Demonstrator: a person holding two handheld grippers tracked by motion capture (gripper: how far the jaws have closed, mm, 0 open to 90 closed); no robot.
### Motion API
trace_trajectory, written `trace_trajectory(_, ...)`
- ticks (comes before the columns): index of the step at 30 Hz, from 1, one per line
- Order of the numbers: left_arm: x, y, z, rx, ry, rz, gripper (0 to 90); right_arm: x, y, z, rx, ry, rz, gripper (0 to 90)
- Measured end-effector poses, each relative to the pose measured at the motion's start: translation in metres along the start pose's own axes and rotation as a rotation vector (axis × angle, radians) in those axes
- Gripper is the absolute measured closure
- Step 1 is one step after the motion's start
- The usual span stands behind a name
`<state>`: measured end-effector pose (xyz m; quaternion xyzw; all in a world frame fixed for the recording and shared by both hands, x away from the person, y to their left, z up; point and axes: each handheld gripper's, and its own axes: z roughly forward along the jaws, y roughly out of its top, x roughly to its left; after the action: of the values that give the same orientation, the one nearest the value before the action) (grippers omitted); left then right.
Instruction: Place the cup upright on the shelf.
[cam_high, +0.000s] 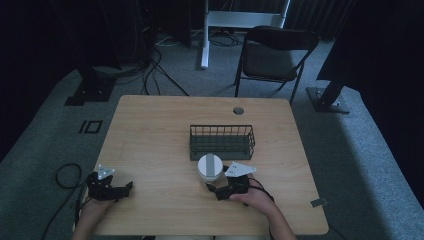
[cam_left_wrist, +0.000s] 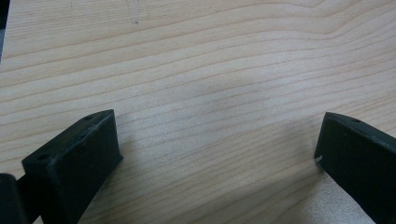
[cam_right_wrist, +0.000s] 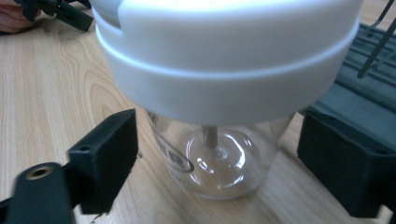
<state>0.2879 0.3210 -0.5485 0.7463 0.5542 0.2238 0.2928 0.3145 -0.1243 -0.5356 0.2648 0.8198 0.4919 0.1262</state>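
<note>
A clear jar with a wide white lid stands upright on the wooden table, just in front of a dark wire basket. In the high view the jar's lid has a grey stripe. My right gripper is open, one jaw on each side of the jar's clear base, with small gaps to the glass. From above, the right gripper sits right at the jar's near side. My left gripper rests at the table's front left, open over bare wood, with nothing between its fingers.
The basket lies close behind the jar, to its right in the right gripper view. The left gripper and a hand are far off there. A cable hole is in the table's back edge. A black folding chair and floor cables stand beyond.
</note>
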Motion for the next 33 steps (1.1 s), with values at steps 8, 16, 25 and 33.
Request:
trace_trajectory(8, 0.000, 0.000, 0.000, 0.000, 0.000, 0.000, 0.1, 0.000, 0.004, 0.006, -0.015, -0.007, 0.005, 13.8)
trace_trajectory(16, 0.000, 0.000, 0.000, 0.000, 0.000, 0.000, 0.1, 0.001, 0.005, 0.011, -0.047, 0.000, 0.028, 14.0)
trace_trajectory(25, 0.000, 0.000, 0.000, 0.000, 0.000, 0.000, 0.1, 0.001, 0.009, 0.012, -0.073, -0.001, 0.026, 14.1)
trace_trajectory(33, 0.000, 0.000, 0.000, 0.000, 0.000, 0.000, 0.1, 0.002, 0.010, 0.015, -0.077, 0.001, 0.032, 14.0)
